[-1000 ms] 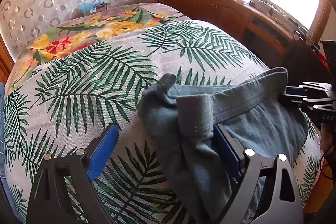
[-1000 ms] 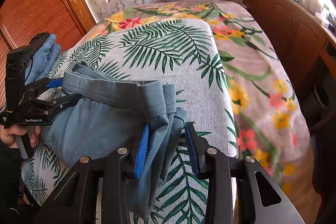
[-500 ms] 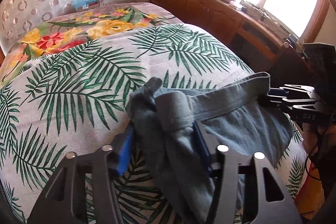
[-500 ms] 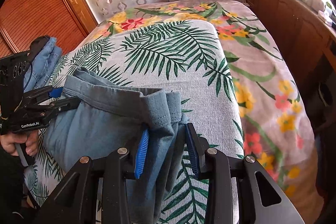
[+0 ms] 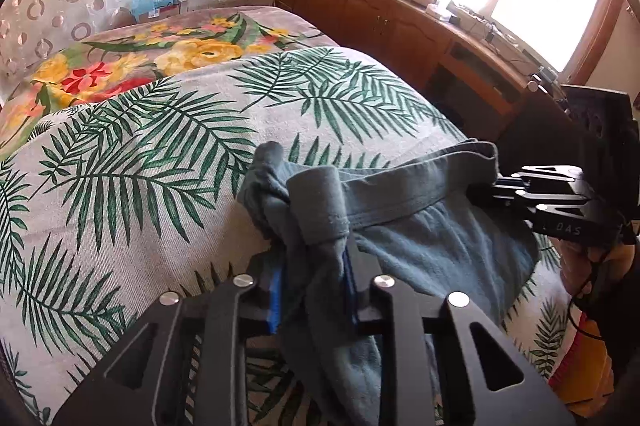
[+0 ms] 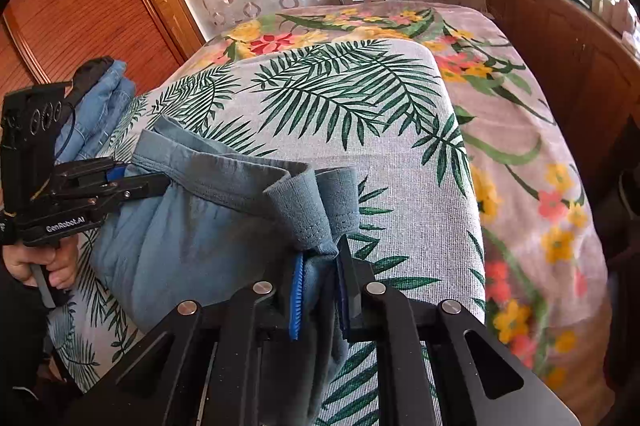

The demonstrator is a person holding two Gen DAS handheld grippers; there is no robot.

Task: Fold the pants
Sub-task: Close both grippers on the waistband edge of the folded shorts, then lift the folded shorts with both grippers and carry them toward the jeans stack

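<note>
Grey-blue pants (image 5: 424,238) hang by their waistband over the near end of the palm-leaf bed cover (image 5: 168,162). My left gripper (image 5: 312,286) is shut on the bunched left end of the waistband. It also shows in the right wrist view (image 6: 136,180), clamped on that same corner. My right gripper (image 6: 320,286) is shut on the other end of the pants (image 6: 192,234). It shows in the left wrist view (image 5: 486,188) too, pinching the waistband corner. The waistband stretches between the two grippers; the legs hang below, out of view.
A floral blanket (image 6: 520,130) covers the far and right side of the bed. Folded blue jeans (image 6: 100,98) lie on the bed's left edge. A wooden cabinet (image 5: 404,26) with clutter runs under the window. A wooden wardrobe door (image 6: 80,6) stands at left.
My left gripper has gone from wide open to shut on the waistband's left end. My right gripper has tightened on its end. The pants have risen slightly.
</note>
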